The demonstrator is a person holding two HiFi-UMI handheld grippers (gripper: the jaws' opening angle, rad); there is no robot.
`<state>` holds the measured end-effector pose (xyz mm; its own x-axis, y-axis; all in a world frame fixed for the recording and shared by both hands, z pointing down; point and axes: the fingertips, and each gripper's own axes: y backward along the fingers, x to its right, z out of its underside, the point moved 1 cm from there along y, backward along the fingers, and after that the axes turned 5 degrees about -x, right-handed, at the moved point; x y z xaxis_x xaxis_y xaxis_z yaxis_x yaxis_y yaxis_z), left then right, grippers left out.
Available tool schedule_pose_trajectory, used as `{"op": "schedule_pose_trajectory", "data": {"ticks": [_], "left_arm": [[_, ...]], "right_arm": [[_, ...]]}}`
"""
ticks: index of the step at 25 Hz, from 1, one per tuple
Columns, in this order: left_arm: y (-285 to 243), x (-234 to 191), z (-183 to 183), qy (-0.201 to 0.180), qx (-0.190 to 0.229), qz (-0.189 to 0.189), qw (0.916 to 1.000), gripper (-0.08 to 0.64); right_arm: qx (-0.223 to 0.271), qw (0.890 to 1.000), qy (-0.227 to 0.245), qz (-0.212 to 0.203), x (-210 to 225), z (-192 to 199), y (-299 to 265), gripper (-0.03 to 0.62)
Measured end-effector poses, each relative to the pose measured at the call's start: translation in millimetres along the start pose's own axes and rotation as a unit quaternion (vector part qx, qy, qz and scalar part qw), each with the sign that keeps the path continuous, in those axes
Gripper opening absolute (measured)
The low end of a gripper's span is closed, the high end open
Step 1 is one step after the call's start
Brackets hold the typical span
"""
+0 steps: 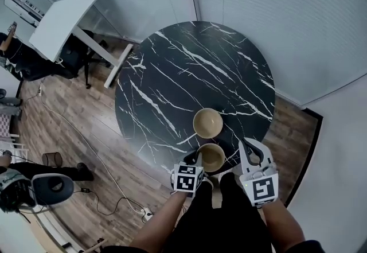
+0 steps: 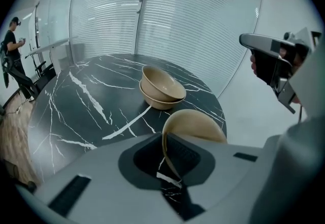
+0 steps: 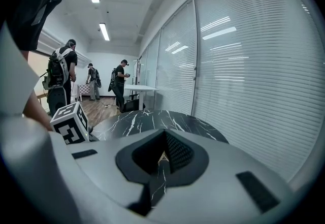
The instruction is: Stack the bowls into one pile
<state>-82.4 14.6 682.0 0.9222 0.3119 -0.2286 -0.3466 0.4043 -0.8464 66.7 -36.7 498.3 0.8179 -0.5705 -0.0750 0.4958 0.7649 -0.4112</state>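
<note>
The step in hand looks like the pickup of the last loose bowl. The left hand-held gripper [image 2: 171,158] is clenched on the near rim of a tan bowl [image 2: 195,125], with one jaw inside the wall and the other outside it, so the bowl's body reaches forward from the jaws. Whether it has left the dark marbled surface [image 2: 81,111] cannot be told, but from the head view it sits open side up near the surface's edge, just ahead of this hand-held gripper. Further ahead and slightly to the left stands the pile [image 2: 161,88], two tan bowls nested, apart from the held one. The right hand-held gripper [image 3: 162,156] hangs beside the left one, on its right, with its jaws drawn together on nothing and pointing out over the surface. The next move probably calls for lifting the bowl clear, carrying it forward until it is over the pile, levelling it and lowering it into the top bowl before letting go. Pinched at one side only, the bowl may tip, so a steady wrist would help.
</note>
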Motion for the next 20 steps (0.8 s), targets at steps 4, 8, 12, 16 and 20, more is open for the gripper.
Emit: {"op": "schedule_pose_trajectory", "data": {"ticks": [4, 8, 12, 16, 20], "left_arm": [[2.0, 1.6, -5.2, 0.001, 0.011, 0.001, 0.9999, 0.034], [5.1, 5.1, -7.5, -0.006, 0.013, 0.002, 0.9999, 0.031], [13.0, 9.7, -13.3, -0.02, 0.015, 0.002, 0.9997, 0.029], [21.9, 10.2, -22.3, -0.022, 0.025, 0.003, 0.9994, 0.029], [35.4, 14.1, -40.8, -0.027, 0.046, 0.005, 0.9986, 0.029]], "right_arm": [[0.004, 1.0, -0.002, -0.002, 1.2, -0.9, -1.9, 0.009], [0.007, 1.0, 0.001, -0.005, 1.1, -0.8, -2.5, 0.009], [0.009, 1.0, -0.002, -0.005, 1.5, -1.7, -2.3, 0.009], [0.009, 1.0, -0.011, 0.004, 7.5, -2.0, -2.6, 0.009], [0.013, 1.0, -0.011, 0.009, 14.8, -3.8, -3.6, 0.009]]}}
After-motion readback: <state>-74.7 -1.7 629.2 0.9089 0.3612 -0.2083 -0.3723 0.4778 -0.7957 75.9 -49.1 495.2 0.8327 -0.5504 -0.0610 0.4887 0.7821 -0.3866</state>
